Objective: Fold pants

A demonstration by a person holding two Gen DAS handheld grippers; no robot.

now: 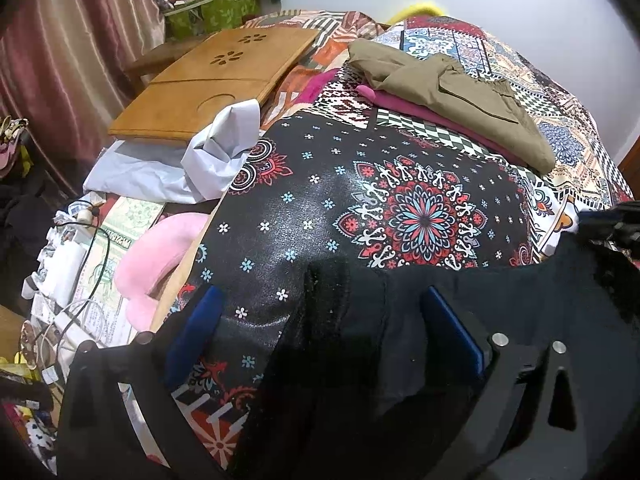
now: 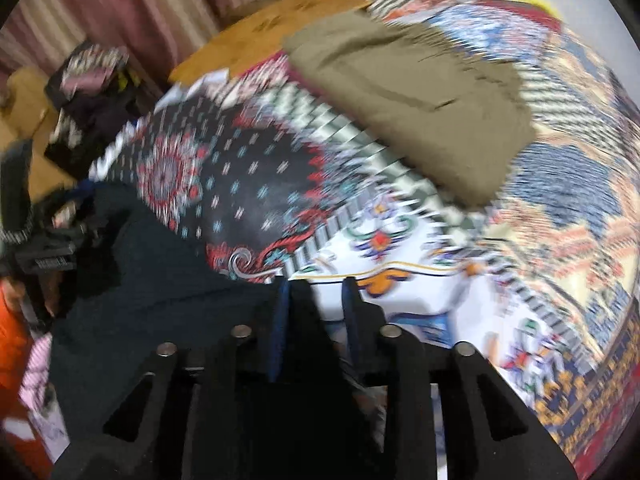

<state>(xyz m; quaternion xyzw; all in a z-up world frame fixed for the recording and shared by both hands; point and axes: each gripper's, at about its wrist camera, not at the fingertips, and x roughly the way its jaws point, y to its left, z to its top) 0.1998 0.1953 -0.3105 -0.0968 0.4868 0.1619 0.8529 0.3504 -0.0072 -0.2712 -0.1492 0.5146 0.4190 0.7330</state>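
On the bedspread (image 1: 400, 184), blurred black pants (image 2: 160, 300) hide beneath a narrowly parted right tool (image 2: 316, 284); left tool (image 1: 320, 304) wide.

Left wrist view sharp, evenly lit, soft glare patch mid-frame on the glossy bedcover (image 1: 340, 184). Right wrist view heavily motion-blurred, probably diagonal smear. Both: fisheye bending, dark vignette corners.

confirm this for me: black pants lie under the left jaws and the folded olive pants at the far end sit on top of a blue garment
Not quite. The left wrist view shows the folded olive pants on a magenta garment, not a blue one. The rest holds: the black pants lie under the left gripper's jaws.
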